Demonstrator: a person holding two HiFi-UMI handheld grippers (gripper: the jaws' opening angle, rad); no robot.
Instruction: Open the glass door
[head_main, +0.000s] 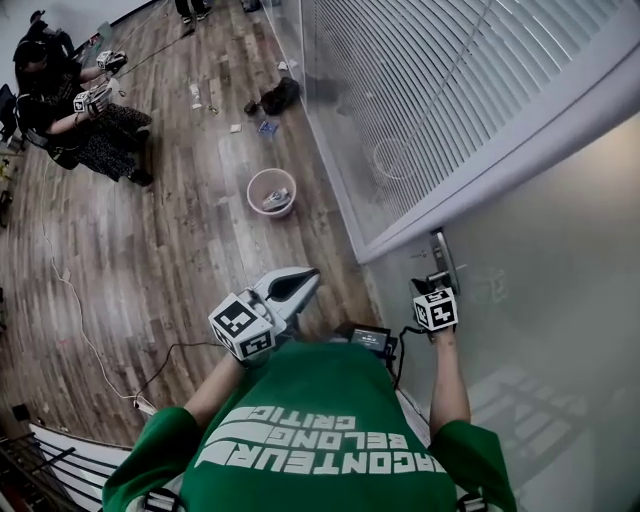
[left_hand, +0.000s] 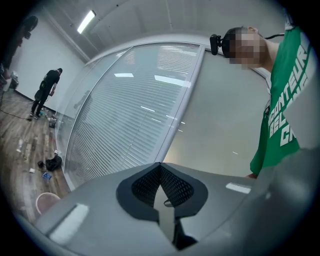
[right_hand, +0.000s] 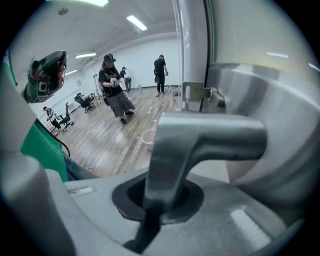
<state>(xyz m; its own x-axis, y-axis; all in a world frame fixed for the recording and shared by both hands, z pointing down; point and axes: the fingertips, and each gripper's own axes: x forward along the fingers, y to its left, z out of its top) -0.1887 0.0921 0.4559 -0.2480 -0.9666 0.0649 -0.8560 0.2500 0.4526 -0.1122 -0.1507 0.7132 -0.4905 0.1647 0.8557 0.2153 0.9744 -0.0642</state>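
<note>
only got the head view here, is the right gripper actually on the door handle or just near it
Observer: It's on it. In the right gripper view, the right gripper is shut on the metal lever handle.
Operator: ok and the left one, holding anything
Observer: No. The left gripper view shows the left gripper with its jaws together and nothing between them.
Operator: what's it pointing at
Observer: It looks toward the blinds behind the glass wall, and the handle is not in its view.
</note>
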